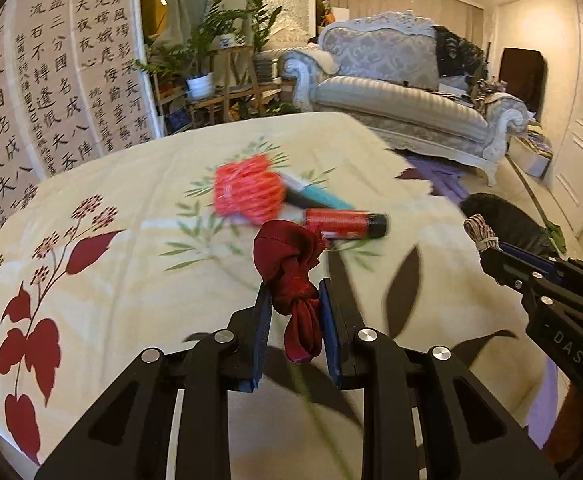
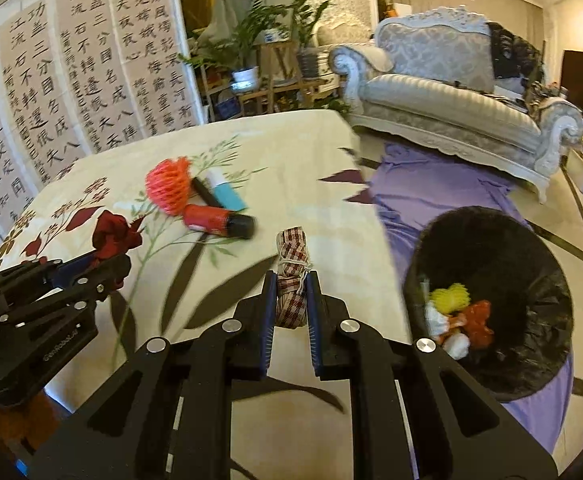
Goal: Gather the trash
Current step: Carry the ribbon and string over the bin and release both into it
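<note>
My left gripper (image 1: 294,300) is shut on a knotted dark red cloth (image 1: 289,268), held above the floral table cloth (image 1: 111,184); it also shows in the right wrist view (image 2: 113,232). My right gripper (image 2: 291,294) is shut on a red-and-white checked bundle tied with string (image 2: 291,272), also visible in the left wrist view (image 1: 479,234). On the table lie an orange foam net (image 1: 247,192), a red tube with a black cap (image 1: 345,222), a teal-and-white tube (image 1: 317,194) and a black pen (image 2: 205,192). A black-lined trash bin (image 2: 503,256) stands right of the table, holding yellow, orange and white scraps (image 2: 457,314).
A purple cloth (image 2: 423,188) covers the floor beside the table. A grey sofa (image 2: 443,88) stands beyond it. Calligraphy sheets (image 2: 71,72) hang on the left wall, with potted plants (image 2: 251,48) on wooden stands behind the table.
</note>
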A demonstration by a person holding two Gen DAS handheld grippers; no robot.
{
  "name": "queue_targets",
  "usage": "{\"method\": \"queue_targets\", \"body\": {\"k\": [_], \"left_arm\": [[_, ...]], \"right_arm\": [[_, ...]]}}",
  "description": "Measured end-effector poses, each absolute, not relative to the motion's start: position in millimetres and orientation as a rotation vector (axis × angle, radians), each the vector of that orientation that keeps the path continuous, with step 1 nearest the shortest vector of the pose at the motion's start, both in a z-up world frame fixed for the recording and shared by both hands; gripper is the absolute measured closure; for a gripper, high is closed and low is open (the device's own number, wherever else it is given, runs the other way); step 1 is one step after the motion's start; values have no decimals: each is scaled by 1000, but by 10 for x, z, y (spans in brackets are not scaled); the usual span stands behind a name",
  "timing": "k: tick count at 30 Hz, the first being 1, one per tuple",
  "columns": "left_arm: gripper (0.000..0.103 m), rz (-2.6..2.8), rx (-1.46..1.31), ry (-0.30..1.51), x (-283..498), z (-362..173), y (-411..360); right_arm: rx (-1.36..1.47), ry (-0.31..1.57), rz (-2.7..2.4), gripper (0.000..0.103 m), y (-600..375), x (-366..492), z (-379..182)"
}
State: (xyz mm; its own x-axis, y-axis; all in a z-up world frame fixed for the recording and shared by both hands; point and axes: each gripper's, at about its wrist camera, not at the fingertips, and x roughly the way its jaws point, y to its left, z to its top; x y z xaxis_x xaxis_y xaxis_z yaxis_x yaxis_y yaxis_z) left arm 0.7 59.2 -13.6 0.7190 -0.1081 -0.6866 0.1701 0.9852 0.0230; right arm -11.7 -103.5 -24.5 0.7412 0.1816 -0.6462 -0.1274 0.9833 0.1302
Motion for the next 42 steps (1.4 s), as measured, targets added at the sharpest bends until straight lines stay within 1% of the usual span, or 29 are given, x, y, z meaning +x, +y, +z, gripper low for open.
{"method": "queue_targets", "body": {"k": [9, 20, 28, 42], "left_arm": [[78, -254, 127, 723, -52, -87, 43], [78, -372, 165, 686, 104, -10, -612], [78, -447, 181, 661, 259, 17, -1150], [78, -472, 225, 657, 645, -117, -1637]], "right_arm": [[141, 682, 63, 88, -1599, -229, -232], [197, 663, -78, 88, -2313, -273, -291], [213, 651, -144, 88, -2646, -167, -298], [251, 673, -203, 88, -2936, 45, -477]]}}
